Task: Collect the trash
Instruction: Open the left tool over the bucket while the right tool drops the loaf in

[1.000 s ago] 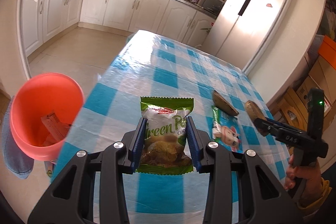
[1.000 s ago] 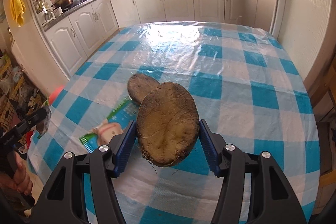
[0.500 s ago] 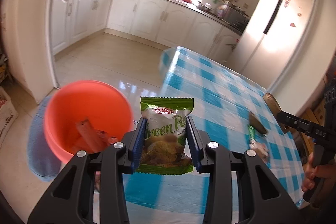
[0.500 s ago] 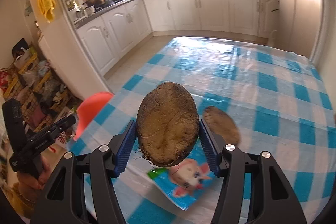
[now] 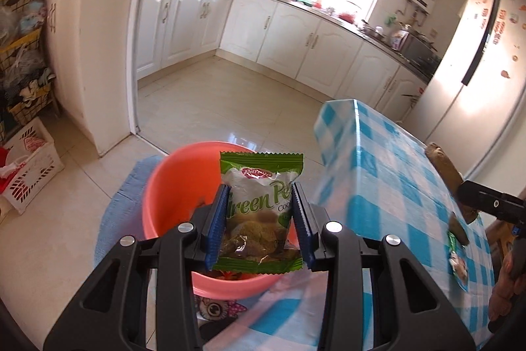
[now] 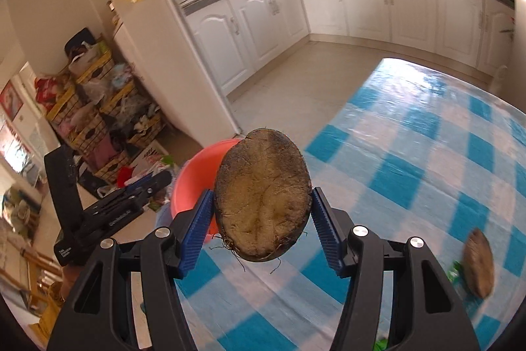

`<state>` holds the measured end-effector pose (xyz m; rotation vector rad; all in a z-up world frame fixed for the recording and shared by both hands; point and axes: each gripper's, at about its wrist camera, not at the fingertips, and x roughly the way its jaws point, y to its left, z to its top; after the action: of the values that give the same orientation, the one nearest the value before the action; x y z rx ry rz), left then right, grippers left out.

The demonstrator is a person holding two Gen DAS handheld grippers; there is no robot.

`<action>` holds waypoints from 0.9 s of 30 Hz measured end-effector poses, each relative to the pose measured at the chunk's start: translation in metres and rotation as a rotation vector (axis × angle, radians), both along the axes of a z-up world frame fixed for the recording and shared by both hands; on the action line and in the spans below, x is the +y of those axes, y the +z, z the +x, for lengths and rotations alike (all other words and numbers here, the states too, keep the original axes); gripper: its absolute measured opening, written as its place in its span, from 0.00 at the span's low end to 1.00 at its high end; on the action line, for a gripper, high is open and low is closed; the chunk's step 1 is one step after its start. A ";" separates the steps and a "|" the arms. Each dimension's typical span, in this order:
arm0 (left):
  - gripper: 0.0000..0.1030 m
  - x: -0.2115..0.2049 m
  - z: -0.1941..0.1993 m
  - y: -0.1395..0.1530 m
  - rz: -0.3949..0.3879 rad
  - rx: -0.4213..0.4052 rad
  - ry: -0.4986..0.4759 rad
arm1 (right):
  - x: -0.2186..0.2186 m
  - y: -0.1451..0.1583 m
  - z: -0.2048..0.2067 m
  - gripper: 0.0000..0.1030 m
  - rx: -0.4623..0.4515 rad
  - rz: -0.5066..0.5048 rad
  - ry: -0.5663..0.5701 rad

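Two hands carry trash. From the left wrist, the left gripper [image 5: 259, 227] squeezes a green snack bag [image 5: 259, 213], now right over the orange bin [image 5: 171, 183] instead of the table [image 5: 394, 173], ready to drop. From the right wrist, the right gripper [image 6: 261, 227] clamps a brown husk [image 6: 262, 198], now near the table's left edge, bin just beyond. Open floor lies far.
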<state>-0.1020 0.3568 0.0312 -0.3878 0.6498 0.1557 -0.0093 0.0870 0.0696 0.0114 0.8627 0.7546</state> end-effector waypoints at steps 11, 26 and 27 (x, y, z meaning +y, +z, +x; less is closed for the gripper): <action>0.39 0.027 0.015 -0.023 -0.016 0.063 0.035 | 0.089 -0.033 0.017 0.59 0.059 -0.079 0.137; 0.49 0.035 0.050 -0.054 -0.022 0.146 0.046 | 0.127 -0.068 0.035 0.60 0.129 -0.130 0.157; 0.66 0.036 0.052 -0.057 -0.014 0.159 0.062 | 0.129 -0.068 0.035 0.61 0.127 -0.122 0.153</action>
<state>-0.0499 0.3928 -0.0259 -0.4122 0.7960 0.2424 0.0254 0.2162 0.0020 -0.1170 1.0383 0.8500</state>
